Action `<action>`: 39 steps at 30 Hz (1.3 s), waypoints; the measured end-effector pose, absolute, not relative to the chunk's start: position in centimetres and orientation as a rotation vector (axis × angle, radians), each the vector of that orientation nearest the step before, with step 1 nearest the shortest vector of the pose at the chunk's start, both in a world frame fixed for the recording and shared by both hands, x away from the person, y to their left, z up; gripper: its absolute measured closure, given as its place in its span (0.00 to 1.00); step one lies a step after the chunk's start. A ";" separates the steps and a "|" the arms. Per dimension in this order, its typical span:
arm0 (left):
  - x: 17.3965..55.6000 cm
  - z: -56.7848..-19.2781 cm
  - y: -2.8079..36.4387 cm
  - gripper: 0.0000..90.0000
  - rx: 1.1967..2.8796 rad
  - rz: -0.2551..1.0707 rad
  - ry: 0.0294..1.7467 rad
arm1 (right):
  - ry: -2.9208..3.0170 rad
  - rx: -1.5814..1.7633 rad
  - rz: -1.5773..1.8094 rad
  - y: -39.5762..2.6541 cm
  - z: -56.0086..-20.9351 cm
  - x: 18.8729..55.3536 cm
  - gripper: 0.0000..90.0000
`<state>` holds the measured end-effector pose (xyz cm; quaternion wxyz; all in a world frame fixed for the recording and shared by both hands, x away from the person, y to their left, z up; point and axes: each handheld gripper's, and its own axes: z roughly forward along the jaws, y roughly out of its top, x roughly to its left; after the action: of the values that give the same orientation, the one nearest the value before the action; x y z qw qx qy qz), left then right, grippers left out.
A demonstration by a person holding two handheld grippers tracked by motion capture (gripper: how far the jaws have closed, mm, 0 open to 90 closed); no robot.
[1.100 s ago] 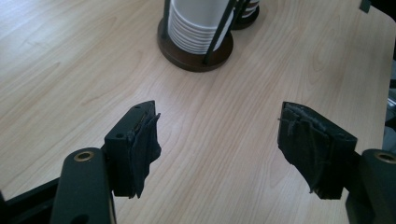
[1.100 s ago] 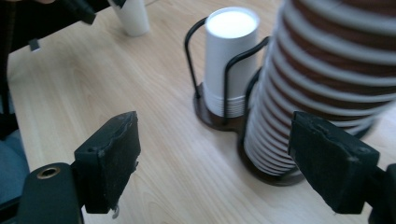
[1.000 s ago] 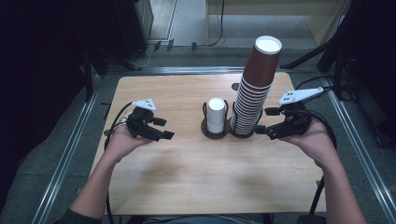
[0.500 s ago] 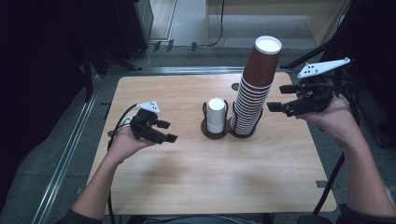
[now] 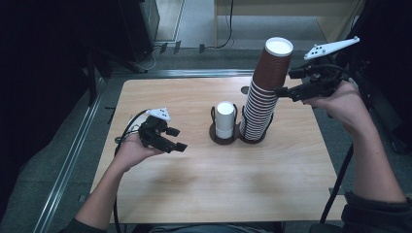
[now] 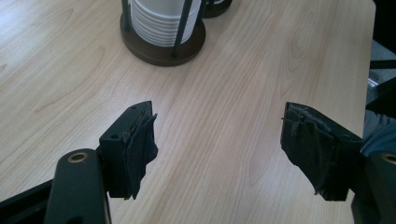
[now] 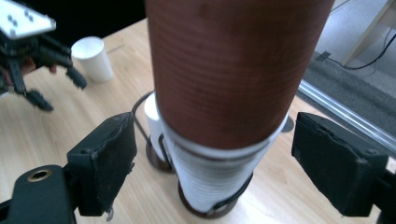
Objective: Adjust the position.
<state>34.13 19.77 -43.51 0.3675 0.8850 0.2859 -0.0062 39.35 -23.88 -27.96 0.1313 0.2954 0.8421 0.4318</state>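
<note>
A tall stack of brown paper cups (image 5: 265,92) with white rims stands in a dark wire holder on the wooden table (image 5: 194,189). A short white stack of cups (image 5: 225,119) sits in a second holder just to its left. My right gripper (image 5: 286,83) is raised beside the upper part of the brown stack, open, its jaws on either side of the cups (image 7: 224,70) without touching them. My left gripper (image 5: 176,139) hovers open over the table's left half, nothing between its jaws, pointing toward the white stack's holder (image 6: 163,44).
Bare table top lies in front of the holders and to the left. A metal rail (image 5: 68,160) runs along the floor on the left. Dark furniture and cables (image 5: 228,29) sit beyond the far edge.
My right gripper has risen from the base of the brown stack to its upper part and closed in around it. The left gripper has drifted slightly toward me.
</note>
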 end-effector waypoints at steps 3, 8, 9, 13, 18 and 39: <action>34.0 -43.6 19.5 0.29 2.275 -0.023 0.723 | 2.425 0.853 1.254 -23.3 -27.3 39.8 0.16; 33.8 -43.5 19.2 0.29 2.273 -0.026 0.702 | 2.411 0.850 1.235 -22.6 -26.5 40.6 0.16; 33.8 -43.4 19.2 0.29 2.270 -0.025 0.699 | 2.405 0.847 1.237 -22.5 -26.4 40.8 0.15; 33.5 -43.0 19.1 0.29 2.247 -0.031 0.681 | 2.402 0.850 1.249 -21.7 -26.0 41.4 0.14; 33.4 -43.1 18.8 0.29 2.271 -0.024 0.673 | 2.410 0.850 1.232 -20.7 -25.9 42.0 0.14; 33.3 -43.2 18.8 0.29 2.275 -0.007 0.679 | 2.350 0.796 1.274 -20.0 -24.0 42.0 0.20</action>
<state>33.34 18.84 -43.21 0.3741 0.8886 0.2653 -0.0026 42.00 -20.00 -23.96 0.1756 0.2810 0.8295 0.4497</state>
